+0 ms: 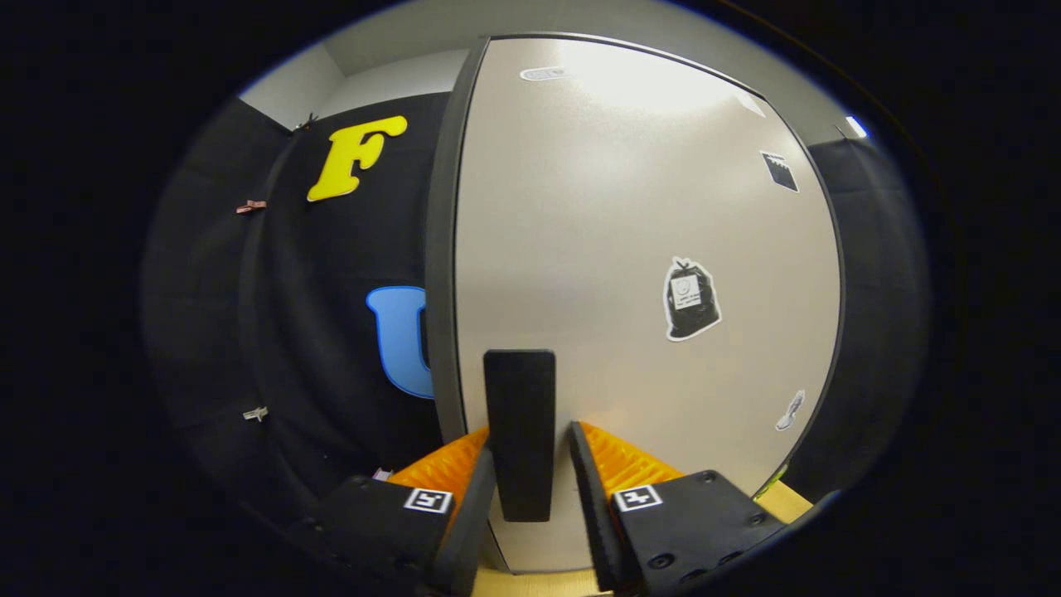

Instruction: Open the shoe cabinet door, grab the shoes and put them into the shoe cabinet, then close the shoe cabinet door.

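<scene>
Fingers of the gripper sit either side of the black door handle, a narrow upright bar on the cabinet door. The left finger lies against the handle's lower edge; the right finger looks close, a sliver of door showing between. Cannot tell whether both press on it.

Door is pale, dark-edged and flat-on to the camera, with a few small stickers on it. Its dark left edge stands out against the booth wall, so it may be slightly ajar; not certain.

No shoes in sight. A strip of pale wooden surface shows low, beside the door.

Judgement: a door step is in hand, most likely opening. Next move needs a firm pinch, then a pull following the hinge arc.
</scene>
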`<action>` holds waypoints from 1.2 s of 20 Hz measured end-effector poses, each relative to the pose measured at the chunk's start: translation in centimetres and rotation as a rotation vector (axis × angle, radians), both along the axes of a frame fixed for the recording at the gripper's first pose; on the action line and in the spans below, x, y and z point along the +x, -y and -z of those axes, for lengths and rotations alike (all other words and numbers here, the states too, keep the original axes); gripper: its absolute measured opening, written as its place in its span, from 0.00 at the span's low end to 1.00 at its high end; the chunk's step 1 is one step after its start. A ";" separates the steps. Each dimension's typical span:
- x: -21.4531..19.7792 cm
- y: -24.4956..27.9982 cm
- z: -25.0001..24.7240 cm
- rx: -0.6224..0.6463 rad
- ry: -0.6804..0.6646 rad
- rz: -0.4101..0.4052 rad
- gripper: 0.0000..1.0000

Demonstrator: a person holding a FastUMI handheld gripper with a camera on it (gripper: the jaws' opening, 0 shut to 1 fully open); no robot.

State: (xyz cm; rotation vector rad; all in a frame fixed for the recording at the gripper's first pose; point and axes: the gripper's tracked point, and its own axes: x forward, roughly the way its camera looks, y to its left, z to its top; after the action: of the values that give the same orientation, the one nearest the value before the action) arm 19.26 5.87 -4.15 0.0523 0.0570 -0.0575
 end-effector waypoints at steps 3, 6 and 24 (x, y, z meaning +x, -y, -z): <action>-0.2 0.1 0.0 -0.021 0.001 0.019 0.40; -0.6 0.1 0.1 -0.034 -0.009 0.010 0.30; -10.6 2.1 -0.6 -0.005 -0.018 -0.124 0.26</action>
State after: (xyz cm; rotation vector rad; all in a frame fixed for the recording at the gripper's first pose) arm 8.65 3.73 -3.60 0.0429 0.0778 0.0657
